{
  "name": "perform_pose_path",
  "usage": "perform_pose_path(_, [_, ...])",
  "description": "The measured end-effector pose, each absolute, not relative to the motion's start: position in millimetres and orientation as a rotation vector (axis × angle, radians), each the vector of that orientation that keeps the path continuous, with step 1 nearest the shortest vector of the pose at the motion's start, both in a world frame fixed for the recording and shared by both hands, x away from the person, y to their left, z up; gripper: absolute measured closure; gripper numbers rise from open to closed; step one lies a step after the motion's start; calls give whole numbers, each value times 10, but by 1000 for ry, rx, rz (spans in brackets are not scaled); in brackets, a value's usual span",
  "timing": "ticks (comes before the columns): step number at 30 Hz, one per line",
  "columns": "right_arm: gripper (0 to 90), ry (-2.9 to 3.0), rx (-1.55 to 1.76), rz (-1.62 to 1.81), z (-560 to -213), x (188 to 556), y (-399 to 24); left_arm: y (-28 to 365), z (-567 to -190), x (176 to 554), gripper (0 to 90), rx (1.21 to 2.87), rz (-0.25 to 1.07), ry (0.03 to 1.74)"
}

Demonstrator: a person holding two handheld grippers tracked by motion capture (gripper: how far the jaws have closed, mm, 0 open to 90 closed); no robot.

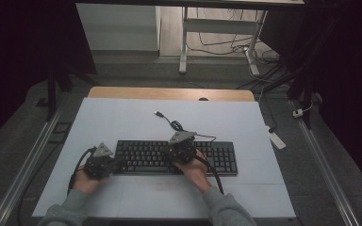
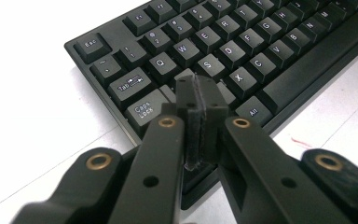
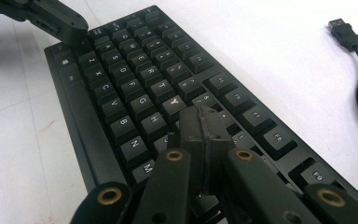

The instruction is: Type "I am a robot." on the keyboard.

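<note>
Both grippers, left point(image 1: 104, 162) & right point(image 1: 181, 149), jaws pressed together w/ nothing between, sat mid-frame over keyboard point(image 1: 146, 157), prob. to poke keys.

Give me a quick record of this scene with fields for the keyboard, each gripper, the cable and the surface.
keyboard: black, lying flat on the table
left gripper: jaws shut, tips over the keys near A
right gripper: jaws shut, tips over the keys near U and J
USB cable: unplugged, plug lying on the table behind the keyboard
table: white top
</note>
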State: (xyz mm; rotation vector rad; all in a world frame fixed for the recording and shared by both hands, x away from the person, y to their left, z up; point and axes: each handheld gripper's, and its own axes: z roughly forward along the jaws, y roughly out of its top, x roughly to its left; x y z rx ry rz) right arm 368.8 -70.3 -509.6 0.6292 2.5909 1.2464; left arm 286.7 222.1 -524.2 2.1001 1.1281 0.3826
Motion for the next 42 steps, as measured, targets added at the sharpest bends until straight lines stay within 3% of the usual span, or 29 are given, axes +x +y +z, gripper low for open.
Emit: perform_pose_path(42, [894, 2591, 655, 1170, -5175, 3771, -640, 2236, -5291, 2883, 888, 2110, 376, 1140])
